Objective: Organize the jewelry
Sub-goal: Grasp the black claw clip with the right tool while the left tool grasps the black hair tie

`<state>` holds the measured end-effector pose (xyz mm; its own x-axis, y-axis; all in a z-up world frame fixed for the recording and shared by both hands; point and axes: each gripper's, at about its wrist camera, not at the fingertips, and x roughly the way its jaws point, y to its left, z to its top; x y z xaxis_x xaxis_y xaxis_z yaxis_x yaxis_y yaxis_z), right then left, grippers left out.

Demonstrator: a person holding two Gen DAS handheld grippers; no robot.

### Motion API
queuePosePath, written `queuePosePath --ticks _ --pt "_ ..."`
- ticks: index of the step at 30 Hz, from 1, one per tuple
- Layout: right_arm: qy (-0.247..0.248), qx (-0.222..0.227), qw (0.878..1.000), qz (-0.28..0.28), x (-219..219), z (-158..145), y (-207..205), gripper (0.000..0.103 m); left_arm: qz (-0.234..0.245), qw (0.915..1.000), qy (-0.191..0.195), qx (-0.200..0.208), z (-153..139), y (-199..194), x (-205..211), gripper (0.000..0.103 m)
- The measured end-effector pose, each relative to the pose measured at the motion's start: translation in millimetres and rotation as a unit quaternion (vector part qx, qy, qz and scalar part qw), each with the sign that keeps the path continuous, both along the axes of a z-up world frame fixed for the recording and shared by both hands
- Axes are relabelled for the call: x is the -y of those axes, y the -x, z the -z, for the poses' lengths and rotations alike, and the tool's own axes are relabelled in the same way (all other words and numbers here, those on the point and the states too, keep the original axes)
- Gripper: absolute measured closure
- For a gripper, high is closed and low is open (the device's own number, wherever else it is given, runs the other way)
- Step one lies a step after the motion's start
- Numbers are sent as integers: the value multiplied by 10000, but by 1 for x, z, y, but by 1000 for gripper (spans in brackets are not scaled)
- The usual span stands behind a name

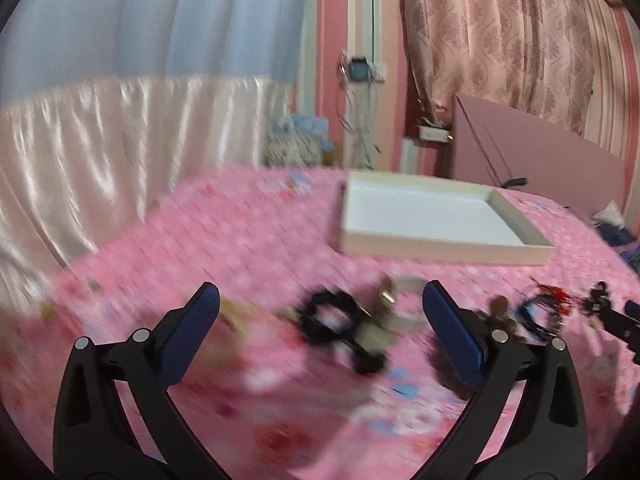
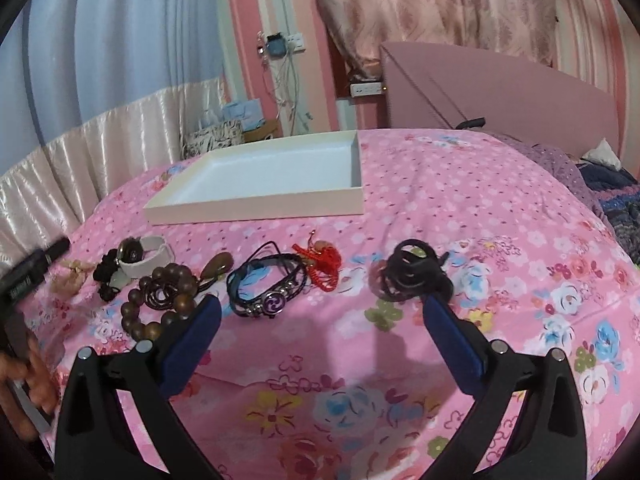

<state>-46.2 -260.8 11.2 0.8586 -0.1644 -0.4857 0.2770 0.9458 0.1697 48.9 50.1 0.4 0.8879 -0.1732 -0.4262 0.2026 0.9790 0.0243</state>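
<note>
Jewelry lies in a loose row on the pink floral bedspread (image 2: 460,208). In the right wrist view I see a white-strapped watch (image 2: 146,258), a wooden bead bracelet (image 2: 160,308), a brown stone pendant (image 2: 218,266), a black cord bracelet with a purple charm (image 2: 266,286), a red knotted cord (image 2: 320,266) and a bundle of black rings (image 2: 416,276). My right gripper (image 2: 320,304) is open just short of the cord bracelet. The left wrist view is blurred; my left gripper (image 1: 320,300) is open with a black bracelet (image 1: 328,318) between its fingers' line, not held.
A shallow white tray (image 2: 256,208) sits empty behind the jewelry, also seen in the left wrist view as the white tray (image 1: 440,252). A person's hand (image 2: 24,380) holds the left tool at the left edge. Folded dark bedding (image 2: 616,200) and a pink headboard (image 2: 500,96) lie at the right.
</note>
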Motion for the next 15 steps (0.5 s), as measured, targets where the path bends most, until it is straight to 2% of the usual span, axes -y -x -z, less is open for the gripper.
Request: queuePosePath --ticks 2,4,10,15 --pt "-23 -72 10000 -34 0 1 -4 11 21 9997 -247 90 -9 -7 -7 3" --pt "-80 -157 9998 -13 1 3 -9 19 42 9997 -239 68 -10 -16 -18 3" --pt "-7 -228 9997 -19 4 1 -13 24 85 9989 -186 -416 9 -41 -44 3" --pt "201 -247 9992 229 21 -4 -4 26 328 9978 -167 -557 17 -46 -47 3"
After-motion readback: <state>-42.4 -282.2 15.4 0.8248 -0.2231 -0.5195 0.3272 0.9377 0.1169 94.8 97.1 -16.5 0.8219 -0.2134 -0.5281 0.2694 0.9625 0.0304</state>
